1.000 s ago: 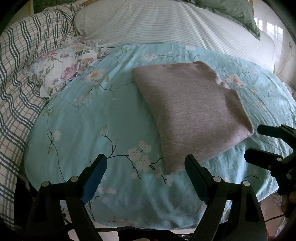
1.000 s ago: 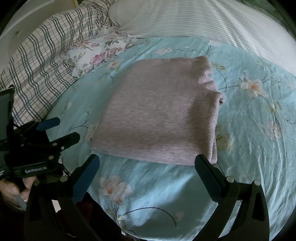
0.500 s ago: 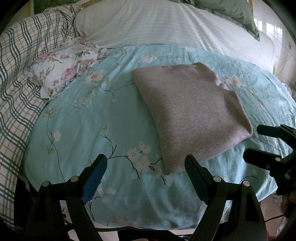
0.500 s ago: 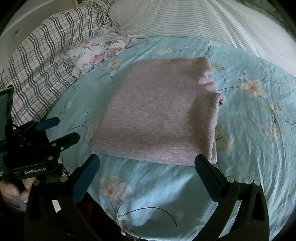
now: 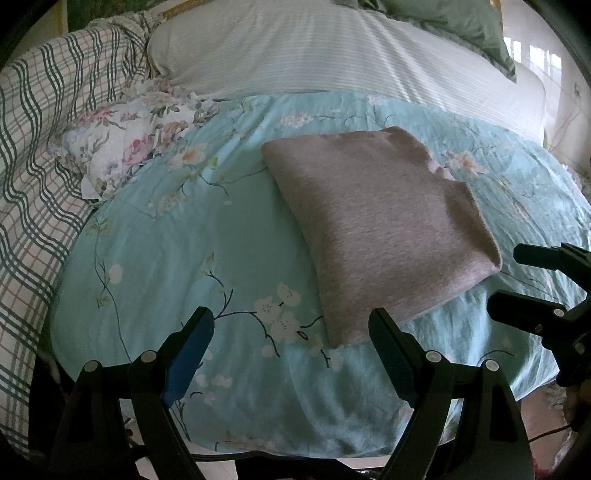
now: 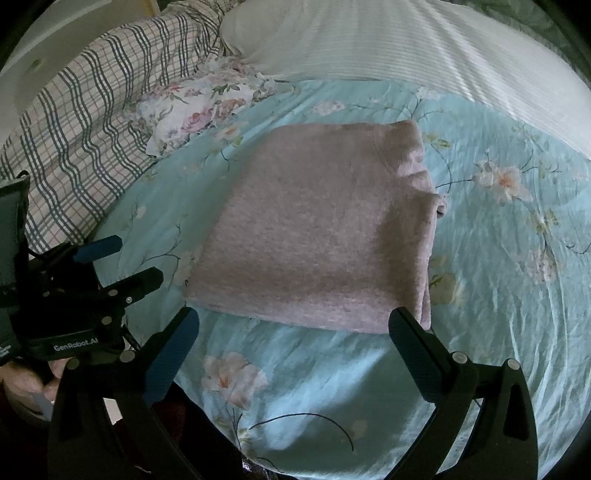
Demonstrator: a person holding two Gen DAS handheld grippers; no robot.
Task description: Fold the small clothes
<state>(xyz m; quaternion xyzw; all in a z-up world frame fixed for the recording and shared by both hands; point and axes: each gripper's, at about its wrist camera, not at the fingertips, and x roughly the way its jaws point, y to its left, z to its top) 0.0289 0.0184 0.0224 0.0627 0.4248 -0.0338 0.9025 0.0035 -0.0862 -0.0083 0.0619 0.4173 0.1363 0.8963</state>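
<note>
Bed (image 5: 229, 243): lying across nearly the whole scene, wearing a pale turquoise cover printed with white and peach blossoms on dark twigs.

Striped bedding (image 5: 332, 48): white with fine stripes, stretching along the far side of the bed beyond the turquoise cover.

Checked blanket (image 5: 33, 155): cream with dark green wavy checks, bunching up along the left edge of the bed.

Green pillow (image 5: 461, 22): sitting at the far right corner, only partly showing.

Grey-pink garment (image 5: 380, 229): resting on the turquoise cover as a flat, squarish folded packet, near the bed's near edge and somewhat right of centre in the left wrist view. In the right wrist view the same garment (image 6: 325, 229) is lying straight ahead, with layered edges stacking up on its right side. Neither tool is touching it.

Floral cloth (image 5: 125, 147): white with pink and purple flowers, crumpling at the boundary between the checked blanket and the turquoise cover, well apart from the folded garment.

Left tool (image 5: 291, 332): hovering over the near edge of the bed, jaws standing wide apart and gripping nothing; the garment's near corner is showing just beyond its right finger.

Right tool (image 6: 295, 332): likewise hovering with jaws spread wide and empty, facing the garment's near edge.
</note>
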